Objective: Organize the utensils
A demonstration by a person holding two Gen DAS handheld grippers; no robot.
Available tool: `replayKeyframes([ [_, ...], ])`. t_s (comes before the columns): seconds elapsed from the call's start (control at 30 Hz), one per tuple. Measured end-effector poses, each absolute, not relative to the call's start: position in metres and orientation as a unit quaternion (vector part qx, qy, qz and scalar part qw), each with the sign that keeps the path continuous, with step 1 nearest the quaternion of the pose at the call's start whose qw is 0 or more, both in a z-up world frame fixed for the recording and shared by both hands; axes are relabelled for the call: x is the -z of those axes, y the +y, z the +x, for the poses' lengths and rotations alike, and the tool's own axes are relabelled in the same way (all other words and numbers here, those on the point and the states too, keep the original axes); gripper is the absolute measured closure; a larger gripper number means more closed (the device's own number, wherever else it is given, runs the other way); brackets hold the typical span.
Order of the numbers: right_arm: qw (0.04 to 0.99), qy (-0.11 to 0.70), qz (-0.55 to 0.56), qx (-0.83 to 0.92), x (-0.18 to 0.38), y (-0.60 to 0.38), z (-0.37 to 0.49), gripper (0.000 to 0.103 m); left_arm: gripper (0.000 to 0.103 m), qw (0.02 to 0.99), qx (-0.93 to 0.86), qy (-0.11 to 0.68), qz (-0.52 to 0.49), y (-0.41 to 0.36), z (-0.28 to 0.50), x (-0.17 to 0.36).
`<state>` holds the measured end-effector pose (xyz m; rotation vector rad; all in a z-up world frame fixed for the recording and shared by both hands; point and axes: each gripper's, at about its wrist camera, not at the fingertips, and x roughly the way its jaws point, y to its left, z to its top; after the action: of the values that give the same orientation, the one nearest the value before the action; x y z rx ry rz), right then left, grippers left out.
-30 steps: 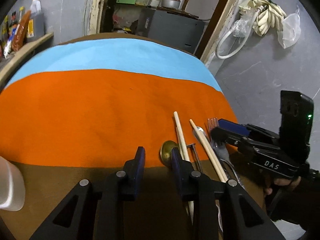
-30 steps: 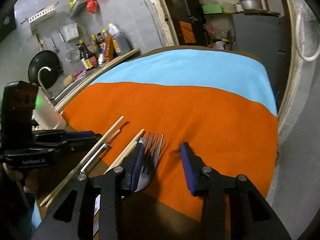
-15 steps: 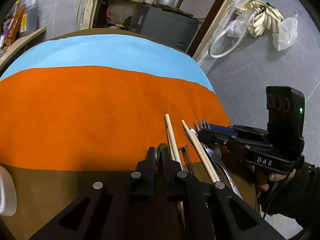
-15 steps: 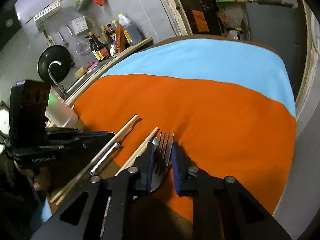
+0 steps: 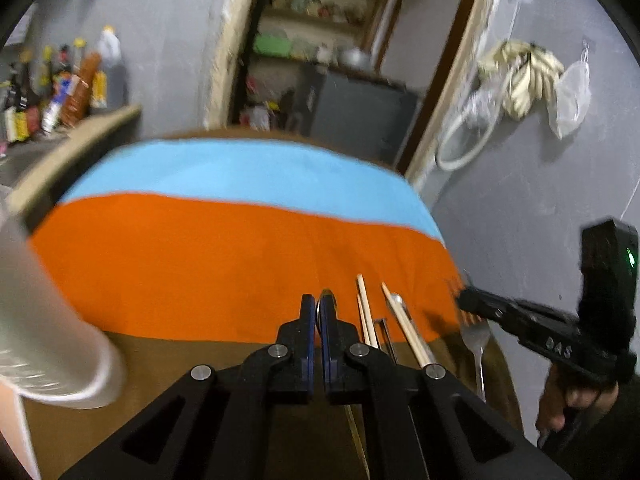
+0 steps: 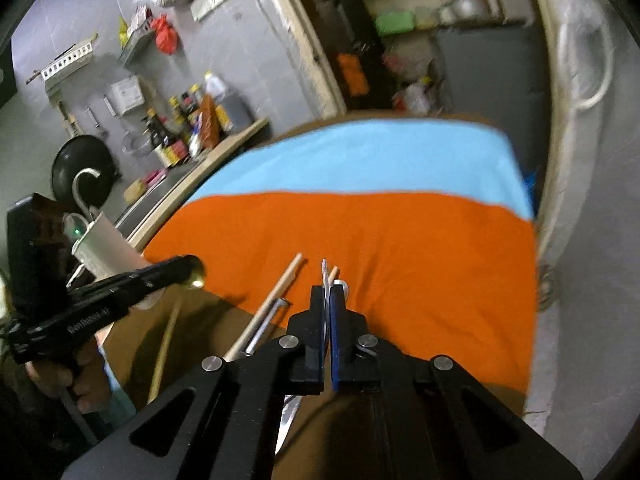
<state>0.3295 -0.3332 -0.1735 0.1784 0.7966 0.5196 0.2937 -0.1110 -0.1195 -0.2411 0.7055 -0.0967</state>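
Note:
My left gripper (image 5: 318,300) is shut on a brass spoon (image 5: 326,294), whose rim shows between the blue pads. The right wrist view shows the spoon bowl (image 6: 196,276) at the left gripper's (image 6: 188,266) tip, raised off the cloth. My right gripper (image 6: 327,292) is shut on a steel fork (image 6: 325,272), seen edge-on. In the left wrist view that fork (image 5: 474,336) hangs from the right gripper (image 5: 466,300). Two wooden chopsticks (image 5: 366,312), a peeler (image 5: 386,332) and a silver spoon (image 5: 398,300) lie on the cloth between the grippers.
An orange, blue and brown cloth (image 5: 200,260) covers the round table. A white cup (image 5: 48,320) stands at the left edge, close to my left gripper. Bottles (image 6: 188,128) line a counter behind it. Beyond the far table edge, a doorway opens.
Both grippers went from open to shut, the left on the brass spoon and the right on the fork. Both have risen off the cloth with their utensils.

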Motion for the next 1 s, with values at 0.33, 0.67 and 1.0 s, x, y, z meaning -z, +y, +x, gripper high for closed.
replayKeyframes([
  [0.33, 0.956, 0.258, 0.047, -0.13, 0.069, -0.303, 0.262, 0.101, 0.1, 0.968, 0.032, 0.23, -0.095, -0.065, 0.244, 0.037],
  [0.67, 0.979, 0.191, -0.028, -0.067, -0.017, -0.232, 0.216, 0.101, 0.1, 0.983, -0.023, 0.142, -0.116, 0.047, 0.213, -0.023],
  [1.0, 0.986, 0.125, -0.023, -0.108, -0.059, -0.15, 0.223, 0.101, 0.1, 0.974, -0.144, 0.097, -0.147, 0.156, 0.205, -0.025],
])
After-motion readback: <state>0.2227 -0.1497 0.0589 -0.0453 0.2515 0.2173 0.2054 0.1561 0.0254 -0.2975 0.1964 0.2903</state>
